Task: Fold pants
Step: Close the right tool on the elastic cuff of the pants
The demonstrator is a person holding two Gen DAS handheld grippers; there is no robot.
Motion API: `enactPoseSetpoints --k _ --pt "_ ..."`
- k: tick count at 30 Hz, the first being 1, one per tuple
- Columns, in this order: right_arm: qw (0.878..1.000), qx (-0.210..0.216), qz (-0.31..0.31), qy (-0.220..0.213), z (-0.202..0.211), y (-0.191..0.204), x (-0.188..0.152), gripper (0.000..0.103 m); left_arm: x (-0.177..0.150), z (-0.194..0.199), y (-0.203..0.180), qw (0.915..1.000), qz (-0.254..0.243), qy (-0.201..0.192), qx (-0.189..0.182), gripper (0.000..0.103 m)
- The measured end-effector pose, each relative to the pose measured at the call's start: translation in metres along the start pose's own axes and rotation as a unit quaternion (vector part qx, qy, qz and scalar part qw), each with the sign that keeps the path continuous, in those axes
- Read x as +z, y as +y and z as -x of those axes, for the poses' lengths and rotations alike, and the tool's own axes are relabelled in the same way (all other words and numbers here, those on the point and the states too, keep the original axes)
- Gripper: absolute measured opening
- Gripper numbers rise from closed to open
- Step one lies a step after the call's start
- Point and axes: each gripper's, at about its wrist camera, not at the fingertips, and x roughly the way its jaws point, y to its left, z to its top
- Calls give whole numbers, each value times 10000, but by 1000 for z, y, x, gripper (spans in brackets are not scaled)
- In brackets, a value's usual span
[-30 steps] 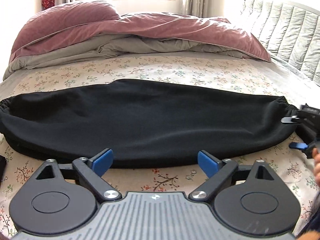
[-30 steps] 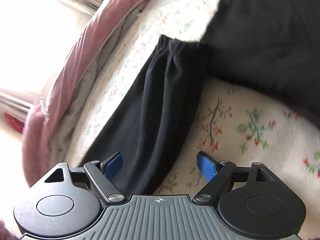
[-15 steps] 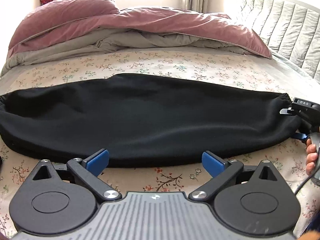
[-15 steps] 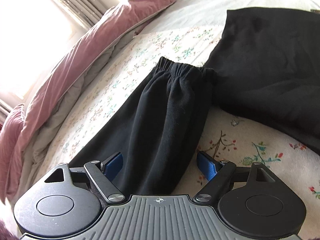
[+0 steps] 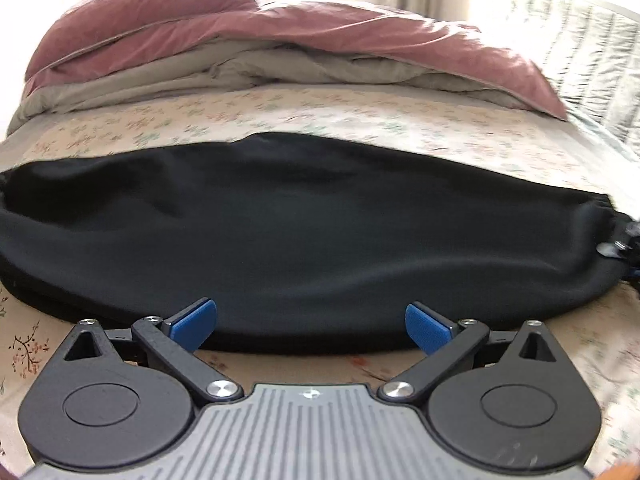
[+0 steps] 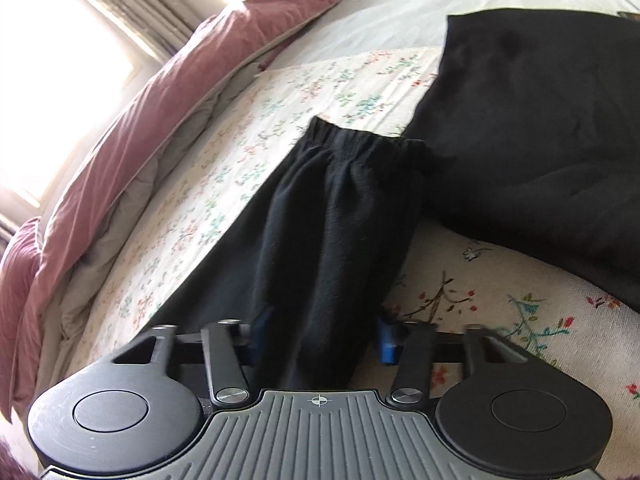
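Black pants (image 5: 304,236) lie folded lengthwise across the floral bed sheet (image 5: 280,116), with the elastic cuff end at the right. My left gripper (image 5: 311,326) is open, its blue pads at the near edge of the pants, with only the cloth edge between them. In the right wrist view the cuffed leg end (image 6: 332,216) runs between my right gripper's (image 6: 318,340) pads, which have closed in on the cloth. The right gripper shows at the far right edge of the left wrist view (image 5: 624,244).
A pink and grey duvet (image 5: 280,44) is bunched at the back of the bed. A quilted grey headboard (image 5: 592,48) stands at the right. Another black garment (image 6: 540,120) lies on the sheet beyond the cuff.
My right gripper has closed from wide open onto the cuffed leg end. My left gripper has moved forward to the near edge of the pants, still open.
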Motion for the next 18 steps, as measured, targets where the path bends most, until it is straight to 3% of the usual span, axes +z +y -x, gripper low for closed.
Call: enactPoseSetpoints --k 1,5,9,18 --pt "10000 -6 -70 44 -2 -3 3 18 0 -6 5 9999 105 87 18 103" --pt "9998 113 -132 75 3 -6 6 10 -4 -24 26 9966 651 505 -49 103" --pt "9996 196 70 -186 13 0 4 9 -7 -19 18 9980 430 460 25 103" --pt "9967 -103 492 -633 27 14 4 7 -9 -15 15 9980 386 499 17 103"
